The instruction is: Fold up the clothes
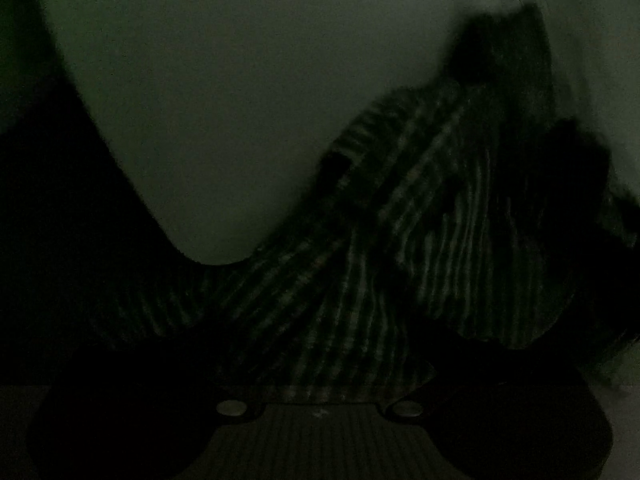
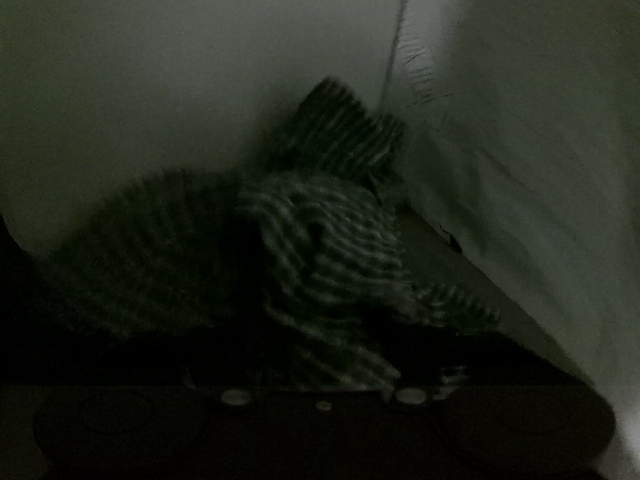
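Garment: one striped knit piece (image 1: 360, 248), dark with pale stripes, lying bunched and creased on a pale surface (image 1: 200, 100); in my right wrist view the same striped cloth (image 2: 328, 248) heaps into a twisted mound beside a pale fabric edge with a stitched seam (image 2: 500, 160). Condition: unfolded, no flat panel and no clean fold line visible in either view, so I judge the work at an early stage, with spreading and every fold left to do. Left gripper (image 1: 316, 364): cloth runs down into the space between its dark fingers; whether the pads press on it I cannot tell in this gloom. Right gripper (image 2: 320, 364): stripes run down to the mouth; fingers lost in shadow, so grip and width cannot be read from the frames. Lighting: very poor, edges blurred. Remaining: flatten, align the edges, fold.
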Demonstrator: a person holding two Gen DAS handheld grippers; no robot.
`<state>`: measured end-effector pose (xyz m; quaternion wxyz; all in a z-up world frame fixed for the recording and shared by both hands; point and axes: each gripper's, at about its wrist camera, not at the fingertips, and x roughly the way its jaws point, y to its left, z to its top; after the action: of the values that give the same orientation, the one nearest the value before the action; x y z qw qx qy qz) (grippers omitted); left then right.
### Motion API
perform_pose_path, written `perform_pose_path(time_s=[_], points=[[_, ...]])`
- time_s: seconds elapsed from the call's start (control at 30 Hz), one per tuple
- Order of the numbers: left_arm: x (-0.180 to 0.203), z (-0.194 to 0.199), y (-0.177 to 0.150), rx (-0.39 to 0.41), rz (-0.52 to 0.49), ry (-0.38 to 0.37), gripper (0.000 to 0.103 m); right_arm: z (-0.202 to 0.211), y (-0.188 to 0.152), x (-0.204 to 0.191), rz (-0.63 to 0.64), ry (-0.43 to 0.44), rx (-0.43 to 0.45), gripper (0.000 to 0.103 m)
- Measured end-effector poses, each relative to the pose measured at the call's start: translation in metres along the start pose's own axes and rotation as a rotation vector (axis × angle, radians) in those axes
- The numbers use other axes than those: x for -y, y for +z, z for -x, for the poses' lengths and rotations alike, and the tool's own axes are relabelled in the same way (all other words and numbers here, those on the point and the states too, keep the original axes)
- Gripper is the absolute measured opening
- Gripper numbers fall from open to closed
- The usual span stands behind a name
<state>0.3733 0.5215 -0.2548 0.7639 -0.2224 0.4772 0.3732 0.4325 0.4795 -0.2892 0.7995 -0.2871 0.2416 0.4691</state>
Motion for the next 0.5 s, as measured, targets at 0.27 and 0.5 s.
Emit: perform_pose_path(time_s=[0.27,0.5], points=[[0.000,0.011,-0.004,-0.089,-0.008,-0.033,0.103,0.051,-0.018,0.023,-0.018,-0.092,0.050,0.008],[0.020,0.095,-0.041,-0.005,-0.019,-0.125,0.102,0.175,-0.093,0.074,-0.188,-0.216,0.077,0.007]])
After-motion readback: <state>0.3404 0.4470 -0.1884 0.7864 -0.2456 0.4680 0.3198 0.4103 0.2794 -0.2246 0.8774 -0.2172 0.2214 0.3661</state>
